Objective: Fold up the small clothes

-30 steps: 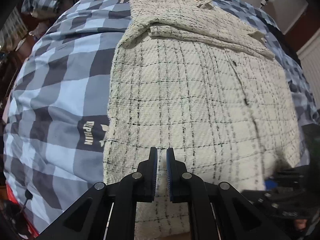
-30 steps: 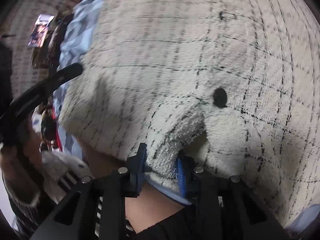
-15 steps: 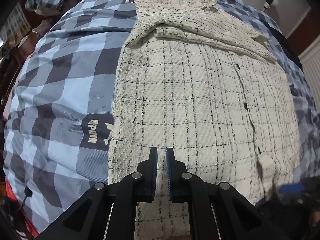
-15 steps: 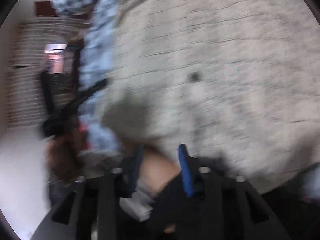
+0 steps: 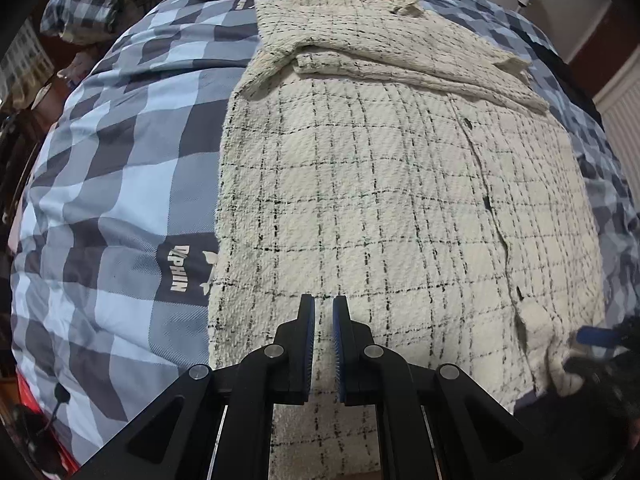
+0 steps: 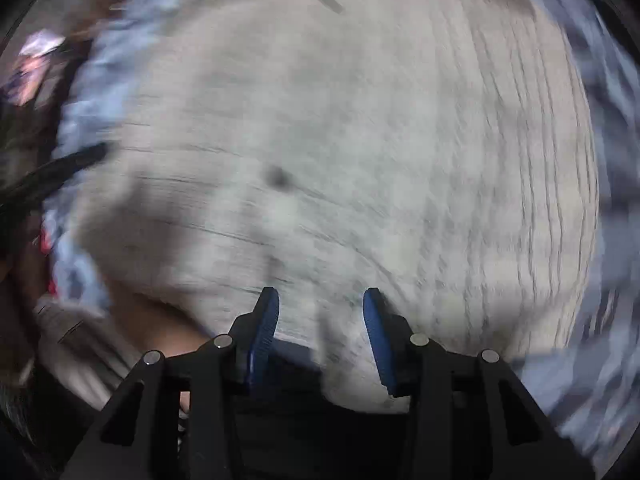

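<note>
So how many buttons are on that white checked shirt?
3 buttons show down the shirt: one just below the folded sleeve, one midway, one near the bottom hem. More may hide under the sleeve.

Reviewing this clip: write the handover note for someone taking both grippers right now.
Left gripper: nearly shut, a narrow gap between its pads, gripping nothing, above the shirt's near hem.
Right gripper: open, empty, at the near right corner; that view is blurred.
Cream checked shirt lies flat, buttons up, on the blue checked duvet, sleeves folded across the top.
Done: sleeves in.
Left: fold the body, probably hem towards collar.
</note>
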Demonstrator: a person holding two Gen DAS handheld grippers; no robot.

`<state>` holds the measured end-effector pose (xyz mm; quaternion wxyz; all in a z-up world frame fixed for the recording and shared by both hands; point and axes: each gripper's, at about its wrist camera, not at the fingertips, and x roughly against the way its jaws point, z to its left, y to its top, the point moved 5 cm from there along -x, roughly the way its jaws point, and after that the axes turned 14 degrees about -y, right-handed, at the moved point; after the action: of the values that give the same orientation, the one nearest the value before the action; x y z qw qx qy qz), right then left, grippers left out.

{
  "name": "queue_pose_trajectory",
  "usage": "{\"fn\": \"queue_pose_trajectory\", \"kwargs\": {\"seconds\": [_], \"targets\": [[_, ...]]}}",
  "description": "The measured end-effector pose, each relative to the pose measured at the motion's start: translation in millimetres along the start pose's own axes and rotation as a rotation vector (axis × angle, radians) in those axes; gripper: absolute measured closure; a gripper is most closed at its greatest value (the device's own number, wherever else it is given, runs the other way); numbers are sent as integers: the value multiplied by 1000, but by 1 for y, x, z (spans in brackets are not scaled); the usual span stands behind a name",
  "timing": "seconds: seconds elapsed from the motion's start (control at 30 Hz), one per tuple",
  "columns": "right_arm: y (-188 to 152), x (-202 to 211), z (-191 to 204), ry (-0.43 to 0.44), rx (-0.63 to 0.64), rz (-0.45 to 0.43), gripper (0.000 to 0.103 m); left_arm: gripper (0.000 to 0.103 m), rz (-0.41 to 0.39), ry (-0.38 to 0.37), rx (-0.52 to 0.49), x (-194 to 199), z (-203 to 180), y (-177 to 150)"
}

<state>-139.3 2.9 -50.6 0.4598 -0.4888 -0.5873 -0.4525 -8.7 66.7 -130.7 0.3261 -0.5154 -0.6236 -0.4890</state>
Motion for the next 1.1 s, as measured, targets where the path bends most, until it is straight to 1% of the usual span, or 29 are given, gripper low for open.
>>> {"fn": "queue_pose_trajectory", "kwargs": {"seconds": [0.03,0.07,0.1,0.13,0.17,0.2,0.23,0.27,0.37,0.43,0.47,0.5,0.53,0.57,0.6,0.67,0.73,0.77,0.83,0.87,0.9,0.93,0.97,1.0,1.03,1.07,1.1], "targets": [[1,4,10,20,38,-13,64,95,3,-2,3,-1,1,0],[3,-1,20,19,69,7,64,95,6,-5,9,-1,1,1],[3,-10,23,19,76,42,64,96,6,-8,11,-2,1,1],[4,-27,25,23,70,105,64,96,3,-11,10,-1,1,2],[4,-41,25,16,55,150,64,95,1,-10,7,-1,0,2],[5,-61,20,-23,32,210,64,95,1,-9,4,-1,0,1],[3,-70,10,-64,26,238,64,95,3,-8,2,-1,-1,1],[8,-79,9,-93,25,247,64,95,5,-9,2,-1,-1,1],[24,-90,11,-161,50,219,64,96,4,-9,7,-1,1,1],[25,-98,9,-168,59,216,64,95,4,-12,17,-1,2,0],[25,-102,12,-167,66,213,71,95,4,-15,23,-1,3,0],[20,-103,4,-173,74,212,85,96,4,-17,27,-1,4,0],[13,-102,-2,-176,78,208,87,95,4,-20,34,-1,5,0],[12,-101,-8,-160,70,205,94,95,3,-22,38,0,6,-1],[5,-97,-14,-143,64,200,96,96,3,-22,40,0,6,-1],[1,-85,-19,-98,54,182,97,95,3,-21,38,0,6,-2],[-4,-66,-22,-28,51,157,97,95,3,-18,33,0,6,-2],[-6,-56,-23,27,44,145,97,95,3,-18,32,0,5,-1],[-10,-38,-19,165,41,126,97,95,2,-20,29,0,4,0],[-13,-33,-14,292,34,136,97,95,2,-20,25,-1,4,1],[-15,-35,-14,383,14,156,97,95,3,-19,22,-1,3,1],[-15,-38,-15,439,-1,172,95,95,4,-18,19,-2,2,1],[-13,-46,-20,427,-5,187,80,95,7,-16,15,-2,2,0],[-16,-49,-29,358,-25,196,59,95,8,-15,13,-2,1,0],[-18,-48,-40,313,-62,190,54,95,11,-15,12,-2,1,-1],[-14,-43,-55,289,-116,154,53,95,13,-16,12,-2,2,-2],[-9,-29,-71,282,-167,92,52,95,15,-20,15,-1,3,-3]]}}
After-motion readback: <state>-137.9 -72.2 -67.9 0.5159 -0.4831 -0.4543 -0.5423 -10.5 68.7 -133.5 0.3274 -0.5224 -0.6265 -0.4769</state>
